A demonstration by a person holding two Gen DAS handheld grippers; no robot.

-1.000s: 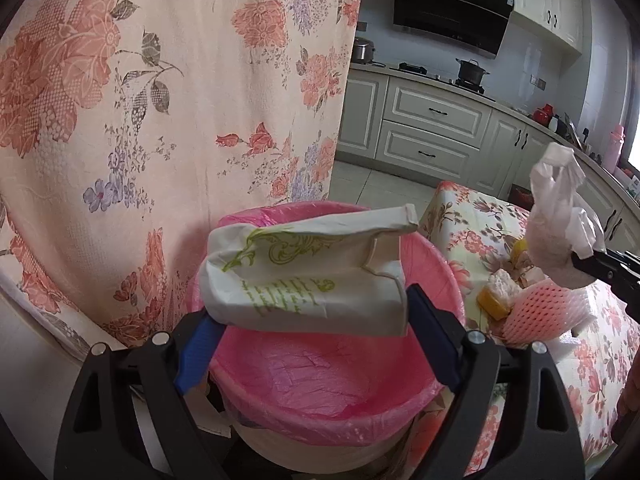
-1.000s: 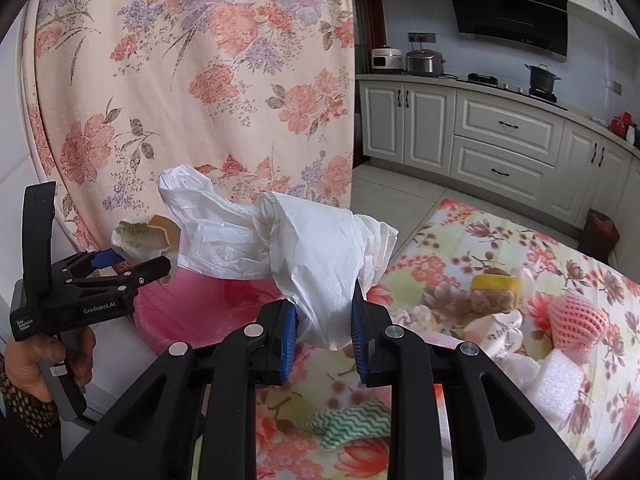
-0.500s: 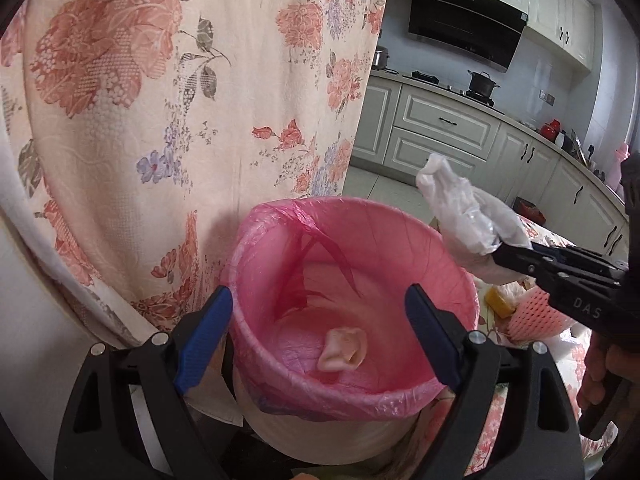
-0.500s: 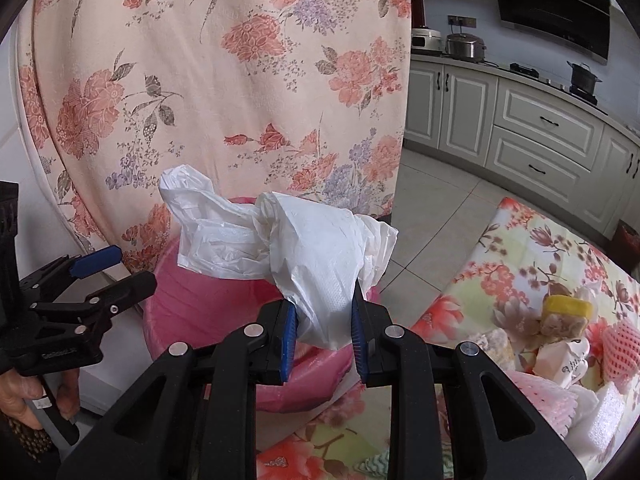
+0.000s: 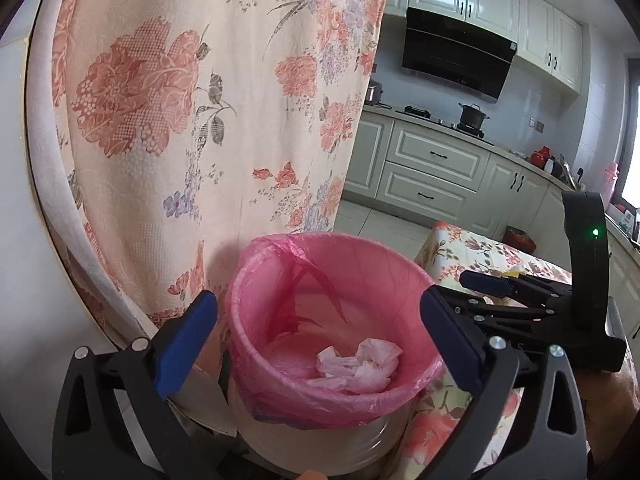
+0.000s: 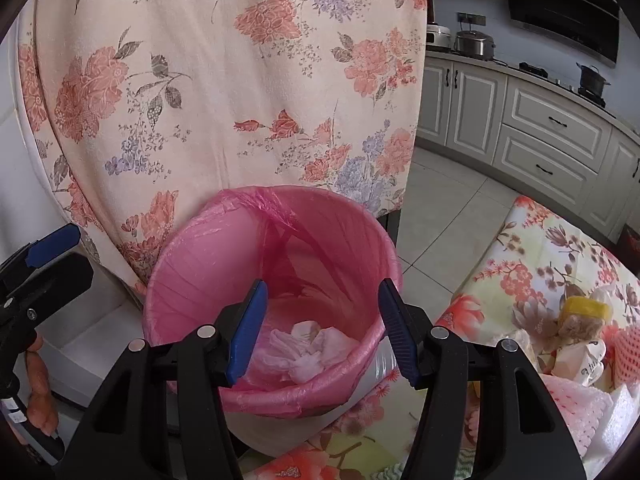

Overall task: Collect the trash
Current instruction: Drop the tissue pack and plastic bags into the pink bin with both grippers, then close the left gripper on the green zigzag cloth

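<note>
A white bin with a pink liner (image 5: 280, 280) (image 6: 208, 264) stands at the table's edge. A crumpled white plastic bag (image 5: 358, 364) (image 6: 308, 346) lies inside it. My left gripper (image 5: 320, 340) is open and empty, its jaws spread either side of the bin. My right gripper (image 6: 320, 332) is open and empty just above the bin's near rim. The right gripper also shows in the left wrist view (image 5: 500, 286) at the right. More trash lies on the floral table: a yellow piece (image 6: 586, 308), pink foam net (image 6: 576, 400) and white wrappers (image 6: 580, 360).
A floral cloth (image 5: 180, 100) (image 6: 240, 80) hangs right behind the bin. Kitchen cabinets (image 5: 432, 168) and a stove line the far wall across tiled floor (image 6: 448, 208). The floral tablecloth (image 6: 532, 248) spreads to the right.
My left gripper opened and dropped its printed paper bag into the bin. My right gripper moved over the bin, opened and dropped the white plastic bag in.
</note>
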